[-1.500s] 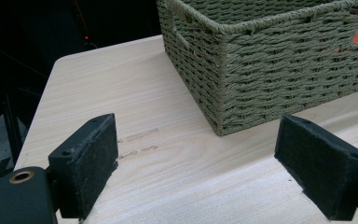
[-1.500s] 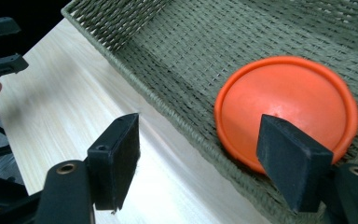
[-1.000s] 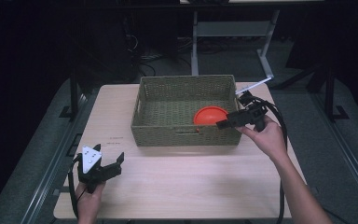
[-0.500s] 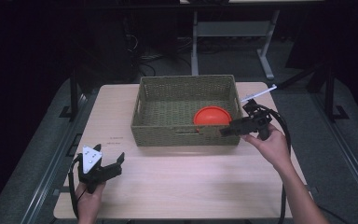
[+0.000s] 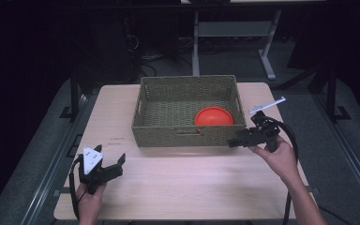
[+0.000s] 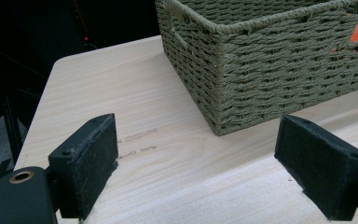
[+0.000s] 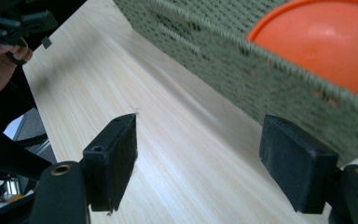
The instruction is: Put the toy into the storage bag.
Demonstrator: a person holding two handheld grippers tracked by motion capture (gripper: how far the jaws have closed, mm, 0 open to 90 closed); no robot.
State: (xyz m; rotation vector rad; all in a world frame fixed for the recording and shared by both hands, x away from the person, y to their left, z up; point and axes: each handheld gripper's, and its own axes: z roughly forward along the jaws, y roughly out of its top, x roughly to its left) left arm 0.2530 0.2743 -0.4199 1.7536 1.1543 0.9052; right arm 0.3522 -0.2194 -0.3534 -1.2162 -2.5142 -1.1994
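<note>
Pale wood table (image 5: pixel 192 187), dark room. Right gripper (image 5: pixel 238 140) spread wide, empty, just off the basket (image 5: pixel 186 132); orange bowl (image 5: pixel 213 116) beyond, probably upside down. Left gripper (image 5: pixel 115 165) also spread, empty.

The basket (image 5: pixel 187 112) stands on the worktop (image 5: pixel 183 187), toward its far edge. The bowl (image 5: pixel 213 116) lies inside the basket, in the near right corner. The right gripper (image 5: pixel 238 140) is just outside that corner; the left gripper (image 5: pixel 115 164) sits near the front left.

The olive-green woven basket (image 6: pixel 279 70) is rough, matt cord. The orange bowl (image 7: pixel 326 42) looks like smooth plastic with a slight sheen. The pale wooden table (image 5: pixel 187 187) is smooth and matt.
</note>
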